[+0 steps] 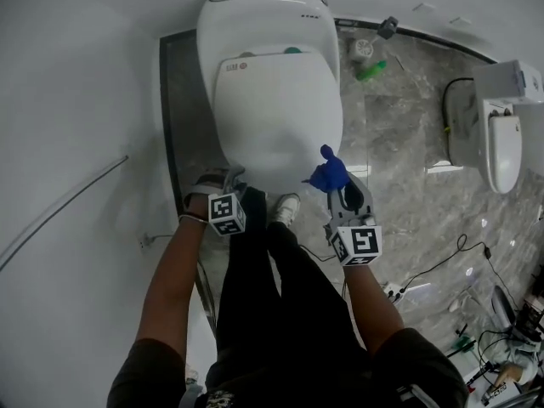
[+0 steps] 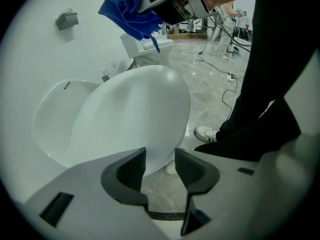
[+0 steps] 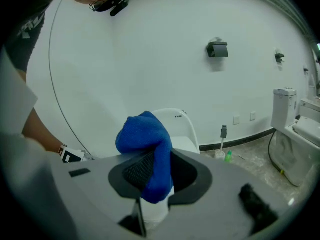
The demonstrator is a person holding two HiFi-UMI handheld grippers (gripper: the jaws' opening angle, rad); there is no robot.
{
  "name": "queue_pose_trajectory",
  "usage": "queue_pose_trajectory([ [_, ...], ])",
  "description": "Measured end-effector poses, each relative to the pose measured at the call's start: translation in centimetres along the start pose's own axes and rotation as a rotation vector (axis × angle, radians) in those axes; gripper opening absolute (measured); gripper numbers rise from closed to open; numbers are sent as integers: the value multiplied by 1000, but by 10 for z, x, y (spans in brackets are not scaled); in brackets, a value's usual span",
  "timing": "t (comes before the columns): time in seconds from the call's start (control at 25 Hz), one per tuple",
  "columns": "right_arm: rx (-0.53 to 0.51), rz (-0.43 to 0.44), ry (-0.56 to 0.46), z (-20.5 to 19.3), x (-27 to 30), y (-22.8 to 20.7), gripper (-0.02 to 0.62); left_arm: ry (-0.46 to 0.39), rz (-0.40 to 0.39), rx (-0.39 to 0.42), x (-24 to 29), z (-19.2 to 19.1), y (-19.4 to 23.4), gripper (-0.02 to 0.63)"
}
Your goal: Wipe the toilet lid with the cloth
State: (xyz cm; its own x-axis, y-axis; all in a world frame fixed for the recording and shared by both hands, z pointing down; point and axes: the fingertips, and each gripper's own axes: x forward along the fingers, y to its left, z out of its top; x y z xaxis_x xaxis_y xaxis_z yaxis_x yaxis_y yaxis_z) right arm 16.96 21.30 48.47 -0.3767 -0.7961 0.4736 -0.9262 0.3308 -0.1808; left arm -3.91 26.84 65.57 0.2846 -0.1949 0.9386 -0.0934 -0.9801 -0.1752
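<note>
The white toilet's closed lid (image 1: 276,113) lies just ahead of both grippers, and it fills the left gripper view (image 2: 135,116). My left gripper (image 1: 223,179) hovers at the lid's front left edge, pointing steeply down. Its jaws stand open (image 2: 160,166) with nothing between them. My right gripper (image 1: 338,187) is at the lid's front right corner, shut on a bunched blue cloth (image 1: 328,174). In the right gripper view the cloth (image 3: 145,134) bulges up between the pads and hides most of the toilet behind it. The left gripper view shows the cloth (image 2: 127,11) held high above the lid.
The person's dark trouser legs and a white shoe (image 1: 286,208) stand right at the bowl's front. A second toilet (image 1: 501,138) is at the right wall. A green bottle (image 1: 371,70) and a brush sit behind the toilet. Cables (image 1: 442,262) run over the marble floor.
</note>
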Motion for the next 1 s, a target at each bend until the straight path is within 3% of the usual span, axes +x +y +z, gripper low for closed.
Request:
queue_pose_trajectory([
  [0.16,-25,21,26,-15,23,0,84,11,-31,-57,23,-2,-9,186],
  [0.44,-46,74,71,-17,82,19,84,-43,-49,-254,34,-2,-10,186],
  [0.64,-136,125,94,1,148,38,84,-209,-16,-546,10,4,7,179],
  [0.84,-261,149,157,24,211,52,84,-426,147,-920,-45,-15,80,170],
  [0.92,-355,163,182,33,238,62,84,-498,255,-1064,-63,-32,127,122],
  [1.0,-468,166,210,38,265,70,84,-575,331,-1169,-74,-45,173,34],
])
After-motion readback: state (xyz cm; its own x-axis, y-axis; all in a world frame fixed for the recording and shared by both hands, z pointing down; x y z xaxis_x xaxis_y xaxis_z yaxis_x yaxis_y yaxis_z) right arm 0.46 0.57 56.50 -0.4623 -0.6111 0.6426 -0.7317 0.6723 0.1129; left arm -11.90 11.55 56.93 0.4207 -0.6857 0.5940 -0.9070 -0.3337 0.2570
